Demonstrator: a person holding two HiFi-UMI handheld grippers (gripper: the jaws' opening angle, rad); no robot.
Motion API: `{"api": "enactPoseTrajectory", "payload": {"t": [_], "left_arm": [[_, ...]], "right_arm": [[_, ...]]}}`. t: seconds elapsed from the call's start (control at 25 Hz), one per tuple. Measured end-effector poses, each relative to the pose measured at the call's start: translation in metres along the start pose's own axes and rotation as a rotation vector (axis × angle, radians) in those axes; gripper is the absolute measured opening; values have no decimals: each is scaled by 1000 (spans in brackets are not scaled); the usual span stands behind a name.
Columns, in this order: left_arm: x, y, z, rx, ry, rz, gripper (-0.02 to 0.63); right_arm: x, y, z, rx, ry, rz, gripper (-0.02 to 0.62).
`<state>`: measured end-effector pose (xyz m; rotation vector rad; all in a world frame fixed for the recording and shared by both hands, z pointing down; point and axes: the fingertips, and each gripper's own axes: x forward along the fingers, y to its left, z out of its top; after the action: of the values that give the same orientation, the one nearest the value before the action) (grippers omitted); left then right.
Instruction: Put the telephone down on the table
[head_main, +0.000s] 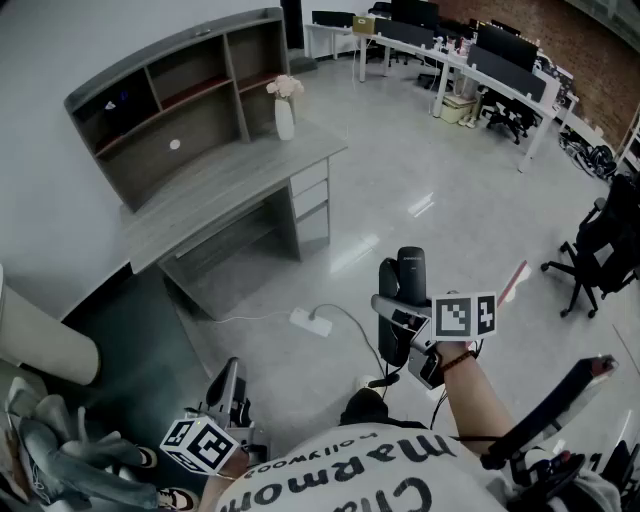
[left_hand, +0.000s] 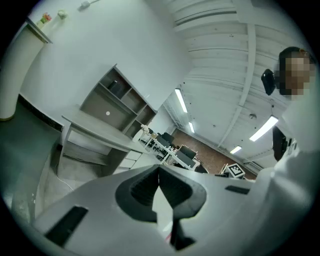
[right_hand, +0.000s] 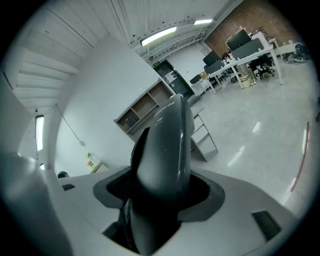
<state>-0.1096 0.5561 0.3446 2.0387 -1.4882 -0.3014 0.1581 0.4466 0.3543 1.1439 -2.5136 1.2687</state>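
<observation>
Head view sets the right tongs out in front of the person, closed on a dark telephone handset. The handset stands upright between the jaws and rises past their tips, over the glossy floor. The grey counter with its shelf unit lies well ahead and to the left of these tongs, apart from the handset. A white vase of flowers stands on the counter. A white power strip lies on the floor just left of the right tongs. The left tongs hang low by the person's side, well apart from the handset.

Only the right gripper view shows the grip up close. There the handset fills the gap between the right tongs' jaws, and the counter stands beyond it.

Left gripper view adds what the head view cannot settle: the left tongs are closed, jaw tips together and nothing between them.
</observation>
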Motion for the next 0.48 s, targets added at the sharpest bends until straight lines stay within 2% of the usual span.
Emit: {"api": "enactPoseTrajectory", "payload": {"t": [0.32,0.48], "left_arm": [[-20,1,3,-2,-8,-1,9],[-26,1,6,0,-8,-6,9]], "right_arm": [[-6,12,-4,-1,-15,-7,284],[-7,17,-6,55,-25,11,285]]}}
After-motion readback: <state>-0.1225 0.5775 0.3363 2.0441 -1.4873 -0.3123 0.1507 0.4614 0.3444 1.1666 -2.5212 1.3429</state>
